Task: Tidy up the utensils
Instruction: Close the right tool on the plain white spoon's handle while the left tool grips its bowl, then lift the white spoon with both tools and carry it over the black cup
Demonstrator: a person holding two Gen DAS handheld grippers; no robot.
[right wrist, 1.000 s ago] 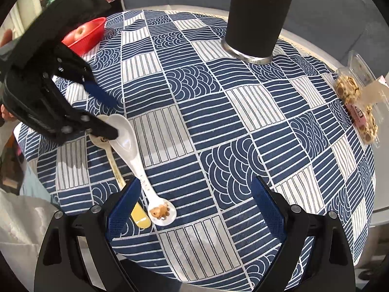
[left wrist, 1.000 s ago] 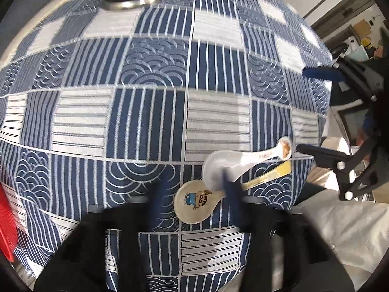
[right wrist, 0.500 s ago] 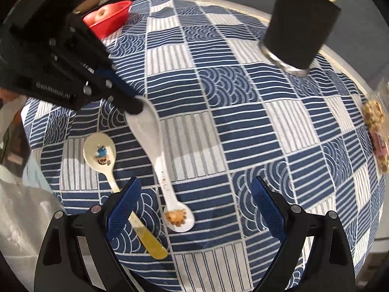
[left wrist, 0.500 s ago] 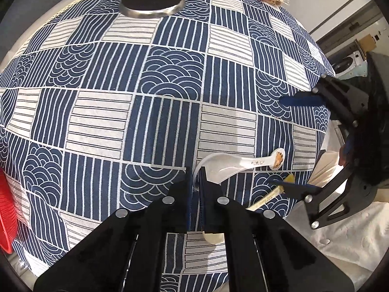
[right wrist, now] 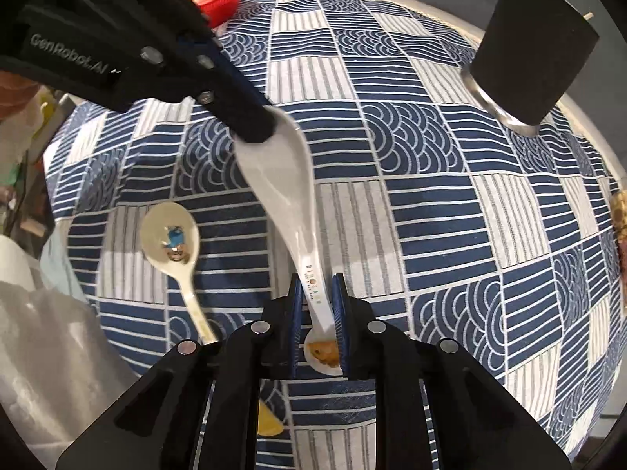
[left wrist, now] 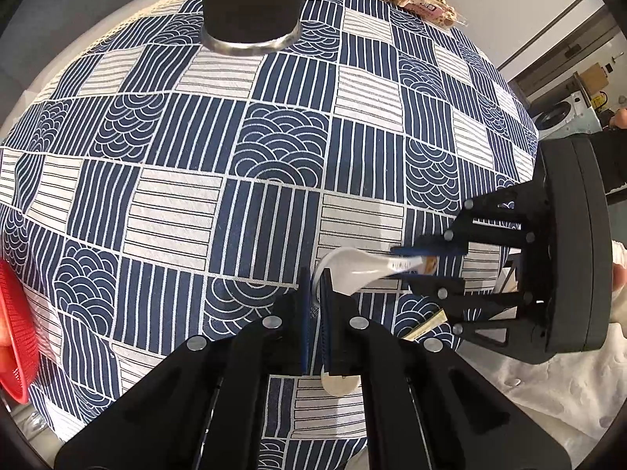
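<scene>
Both tools hold one white spoon, like a hand-over.

The left tool (left wrist: 313, 293) is pinched shut on the bowl of the white spoon (right wrist: 292, 203), and the right tool (right wrist: 317, 313) is squeezed on its handle. I think the left one should let go next, then the spoon goes to the black cup (right wrist: 529, 51) far ahead. I count two spoons, the second a cartoon spoon (right wrist: 172, 235) on the table (right wrist: 470, 235), one cup and one red basket (left wrist: 15, 329).

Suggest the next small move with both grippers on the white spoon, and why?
Probably open the left gripper. It pinches the white spoon at the bowel end while the right gripper is shut on the handle, so the right alone could carry it to the black holder.
</scene>
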